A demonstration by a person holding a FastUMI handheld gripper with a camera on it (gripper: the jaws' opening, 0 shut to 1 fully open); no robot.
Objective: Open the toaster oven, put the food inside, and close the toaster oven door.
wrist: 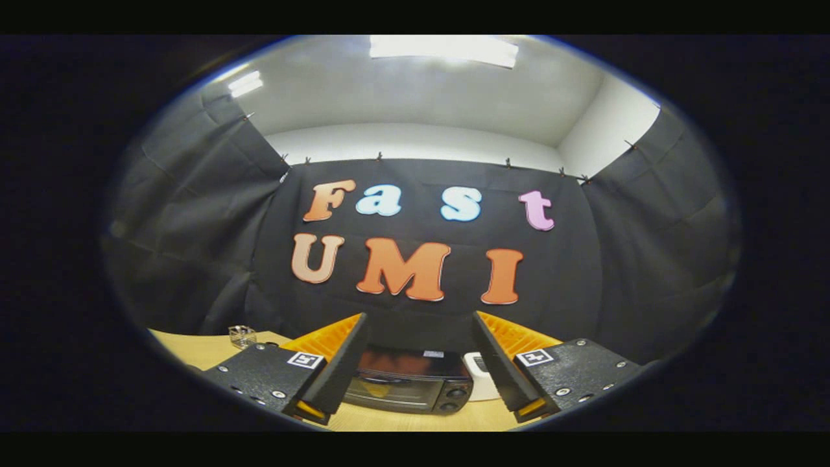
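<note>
The claw [420, 363] is spread wide and holds nothing, aimed level at the toaster oven [408, 383], which sits low in the frame's centre on the tabletop [201, 347], door closed, well ahead of the fingers. Probably an approach stance. A white object [481, 379] stands beside the oven; a small glass container [242, 335] is at lower left.

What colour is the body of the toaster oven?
Black, seen in the gripper view: the toaster oven sits beyond the open hand-held gripper.
</note>
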